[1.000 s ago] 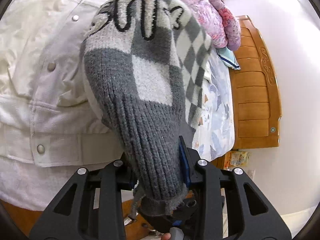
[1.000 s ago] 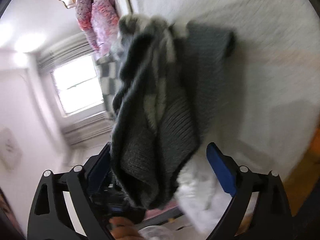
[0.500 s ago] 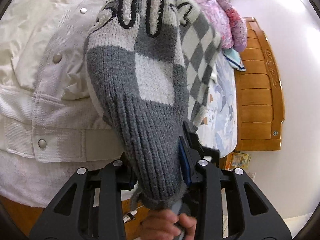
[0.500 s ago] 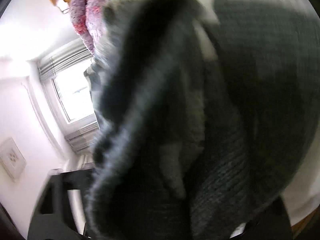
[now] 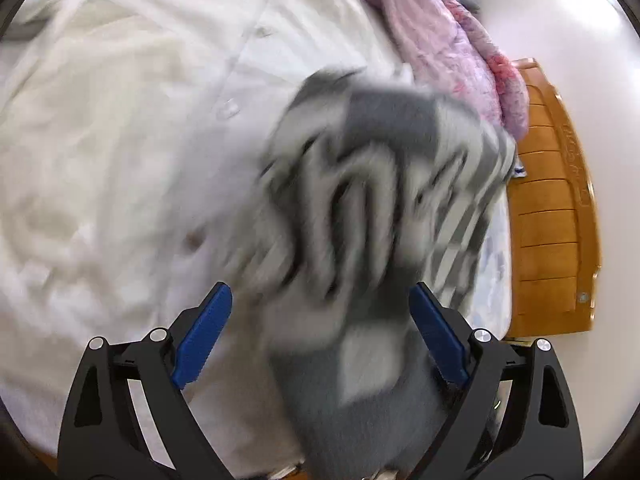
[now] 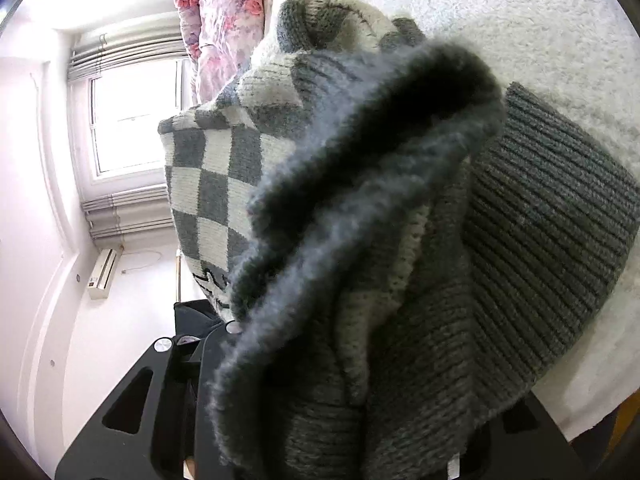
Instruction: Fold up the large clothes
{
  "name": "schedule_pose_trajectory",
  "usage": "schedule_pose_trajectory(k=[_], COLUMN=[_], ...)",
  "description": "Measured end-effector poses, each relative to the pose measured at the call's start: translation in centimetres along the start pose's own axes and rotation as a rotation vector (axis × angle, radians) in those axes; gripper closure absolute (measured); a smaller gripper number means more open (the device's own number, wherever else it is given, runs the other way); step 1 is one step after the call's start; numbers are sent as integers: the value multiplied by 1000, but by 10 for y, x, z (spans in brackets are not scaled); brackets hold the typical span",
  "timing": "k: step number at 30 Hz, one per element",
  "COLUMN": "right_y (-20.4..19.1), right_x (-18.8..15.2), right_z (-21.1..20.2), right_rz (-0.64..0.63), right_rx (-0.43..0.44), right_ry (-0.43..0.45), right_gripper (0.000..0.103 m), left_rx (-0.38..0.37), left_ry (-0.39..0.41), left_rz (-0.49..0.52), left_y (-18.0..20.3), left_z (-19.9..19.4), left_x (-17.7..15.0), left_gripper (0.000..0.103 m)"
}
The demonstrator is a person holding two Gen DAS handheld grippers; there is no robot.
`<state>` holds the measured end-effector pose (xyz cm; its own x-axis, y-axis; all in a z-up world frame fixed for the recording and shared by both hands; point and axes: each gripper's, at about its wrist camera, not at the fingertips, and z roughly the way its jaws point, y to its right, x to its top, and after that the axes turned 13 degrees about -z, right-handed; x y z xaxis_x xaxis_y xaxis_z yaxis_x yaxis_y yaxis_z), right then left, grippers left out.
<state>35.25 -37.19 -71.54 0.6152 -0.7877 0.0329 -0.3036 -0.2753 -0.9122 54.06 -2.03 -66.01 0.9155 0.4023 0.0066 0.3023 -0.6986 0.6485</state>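
A grey and cream checked knit sweater (image 5: pixel 372 208) with looping lettering hangs blurred over the bed in the left wrist view. My left gripper (image 5: pixel 320 320) has its jaws opening wide. The blue pads (image 5: pixel 204 336) stand apart from the knit that passes between them. In the right wrist view the sweater (image 6: pixel 216 184) is bunched up close to the lens, its ribbed grey hem (image 6: pixel 540 240) to the right. My right gripper (image 6: pixel 344 392) has its jaws closing on the thick folds, and the knit hides its fingertips.
A cream jacket with snap buttons (image 5: pixel 120 140) is spread on the bed under the sweater. A pink floral quilt (image 5: pixel 448 40) is piled by the wooden headboard (image 5: pixel 556 220). White fleecy bedding (image 6: pixel 500 20) lies to the right. A window (image 6: pixel 136 108) is behind.
My left gripper let go of the sweater's ribbed end and opened wide; the sweater dropped away, blurred. My right gripper's jaws came in around the bunched knit, which now fills its view.
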Motion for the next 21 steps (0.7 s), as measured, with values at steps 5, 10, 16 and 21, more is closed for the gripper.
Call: schedule_pose_trajectory(k=[5,10,16,21], right_y=[-26,-55,-124,-181], right_x=[29,36,47,76], right_z=[29,43,35,3], right_rz=[-25,-113,-387,-590], right_rx=[-34,-119,-245,-248], right_ry=[-27,-46,-74,-36], right_gripper=[69,69,72,73], left_rx=[119,130,174,84], left_ry=[58,130,214,246], left_rz=[101,113,166,123], left_y=[27,25,47,67], left_z=[51,55,27,10], left_x=[26,24,3,-16], left_gripper=[3,10,43,47])
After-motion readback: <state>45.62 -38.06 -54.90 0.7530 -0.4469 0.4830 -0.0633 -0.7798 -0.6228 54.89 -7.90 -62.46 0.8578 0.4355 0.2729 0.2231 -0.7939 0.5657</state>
